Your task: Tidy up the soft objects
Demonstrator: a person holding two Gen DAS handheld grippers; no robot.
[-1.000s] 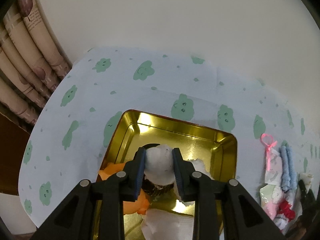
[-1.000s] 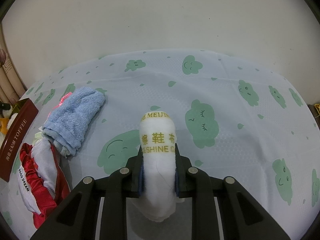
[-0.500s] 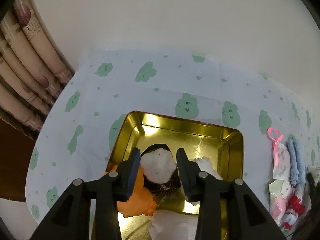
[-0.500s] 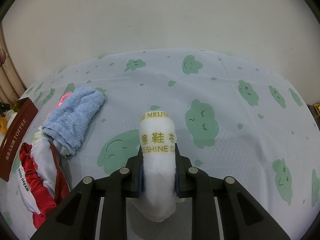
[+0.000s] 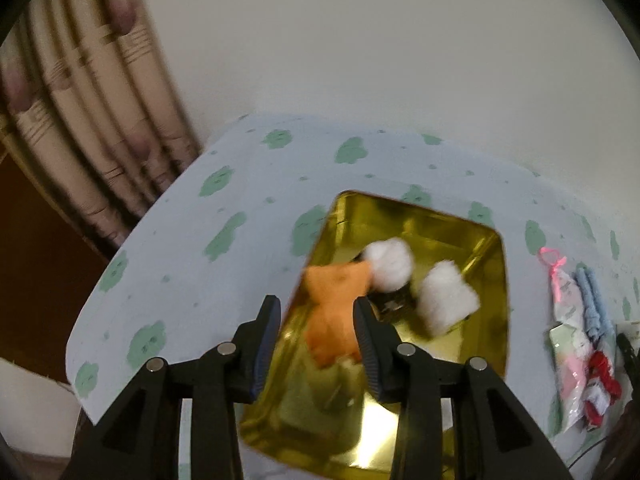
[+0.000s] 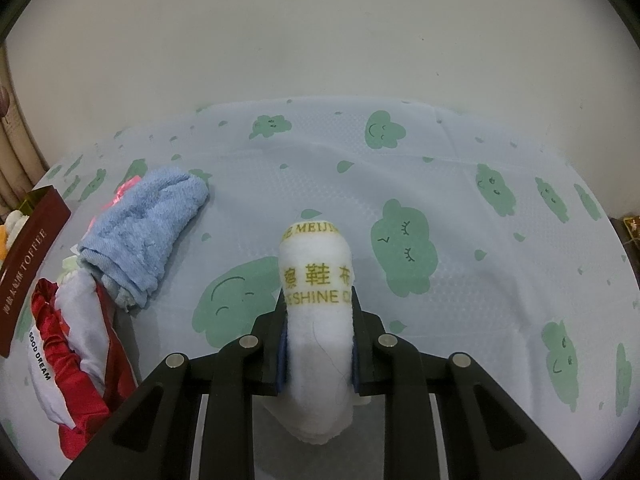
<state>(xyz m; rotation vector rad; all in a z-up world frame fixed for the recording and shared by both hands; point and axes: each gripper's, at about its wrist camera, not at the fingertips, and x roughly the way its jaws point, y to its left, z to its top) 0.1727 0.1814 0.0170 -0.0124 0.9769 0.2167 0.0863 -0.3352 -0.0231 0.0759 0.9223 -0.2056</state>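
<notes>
Two wrist views over a desk point(image 6: 460, 184) spread with a pale cloth printed with green clouds. Landmark: the gold tin point(image 5: 494, 280), open, with a dark red outer wall marked TOFFEE

Left view (blurred). The left tongs point(image 5: 316, 338) stand spread and empty above the near left edge of the tin, nothing between their pads. Inside the tin lie an orange plush toy point(image 5: 334, 300) at the left, a white round plush point(image 5: 390, 260) touching it toward the far wall, and a white fluffy piece point(image 5: 448, 300) to the right of both

Right view. The right tongs point(image 6: 318, 344) are pressed onto a rolled white cloth point(image 6: 316, 280) with yellow lettering, pinched at mid-length, its lettered end jutting forward past the fingertips and its other end hanging below. It is well to the right of the tin

Beside the tin's right wall sits a loose pile: a blue towel point(image 6: 144, 232), a red and white pouch point(image 6: 76, 344) marked GOOD DREAM, and something with a pink ribbon point(image 5: 552, 258)

Step in hand, as judged: a deposit into the tin looks complete and the left tongs are free; the rolled cloth awaits its turn. The next move would call for carrying that roll leftward over the pile, above the tin's rim, and releasing it onto the free space near the front wall
</notes>
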